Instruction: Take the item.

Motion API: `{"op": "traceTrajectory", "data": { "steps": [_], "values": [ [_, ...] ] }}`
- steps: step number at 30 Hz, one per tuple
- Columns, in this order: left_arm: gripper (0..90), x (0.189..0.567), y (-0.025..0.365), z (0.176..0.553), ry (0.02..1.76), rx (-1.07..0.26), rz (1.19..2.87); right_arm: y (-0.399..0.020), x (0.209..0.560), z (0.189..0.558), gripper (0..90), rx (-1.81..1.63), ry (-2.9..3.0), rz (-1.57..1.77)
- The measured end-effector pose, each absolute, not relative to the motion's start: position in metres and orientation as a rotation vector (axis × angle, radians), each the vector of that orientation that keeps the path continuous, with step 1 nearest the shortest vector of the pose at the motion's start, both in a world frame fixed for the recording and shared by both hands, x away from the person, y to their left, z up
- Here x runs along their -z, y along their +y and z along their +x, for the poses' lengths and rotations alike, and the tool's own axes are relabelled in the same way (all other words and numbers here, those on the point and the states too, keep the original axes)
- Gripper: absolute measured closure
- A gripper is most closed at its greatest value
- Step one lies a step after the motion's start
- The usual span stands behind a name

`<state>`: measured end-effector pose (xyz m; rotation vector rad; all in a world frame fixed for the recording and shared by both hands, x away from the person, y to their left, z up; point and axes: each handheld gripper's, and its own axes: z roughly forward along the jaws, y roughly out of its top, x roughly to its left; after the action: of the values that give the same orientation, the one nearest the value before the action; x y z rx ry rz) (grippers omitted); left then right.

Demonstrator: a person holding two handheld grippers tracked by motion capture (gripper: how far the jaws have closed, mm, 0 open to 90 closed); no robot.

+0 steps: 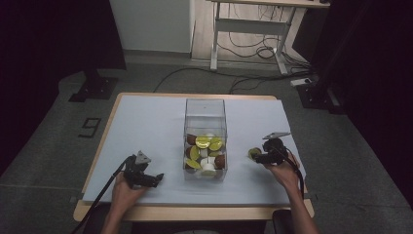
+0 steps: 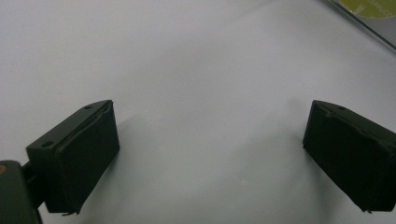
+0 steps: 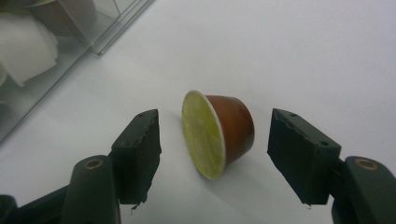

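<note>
R tongs (image 3: 215, 154) spread round capsule (image 3: 219, 133); L tongs (image 2: 210, 154) spread, empty.

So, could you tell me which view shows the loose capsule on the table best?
The right gripper view: the capsule lies on its side, large, between the open jaws. The high view shows it as a small blob.

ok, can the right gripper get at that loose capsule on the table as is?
Probably yes. The right gripper is open, one jaw on each side of the capsule, which lies on its side on the white table cover, apart from the clear box. Nothing blocks it.
</note>
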<state>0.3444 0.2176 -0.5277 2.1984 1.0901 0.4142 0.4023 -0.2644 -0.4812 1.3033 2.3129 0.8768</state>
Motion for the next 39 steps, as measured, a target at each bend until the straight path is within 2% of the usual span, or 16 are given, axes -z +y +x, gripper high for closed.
{"op": "traceTrajectory", "data": {
  "steps": [18,39],
  "values": [
    [3.0,0.528,0.218,0.344,1.090,-0.415,2.200,-0.274,0.476,0.368,32.6,-0.876,2.307,1.255],
    [3.0,0.528,0.218,0.344,1.088,-0.416,2.200,-0.273,0.518,0.354,29.1,-0.842,2.321,1.307]
  ]
}}
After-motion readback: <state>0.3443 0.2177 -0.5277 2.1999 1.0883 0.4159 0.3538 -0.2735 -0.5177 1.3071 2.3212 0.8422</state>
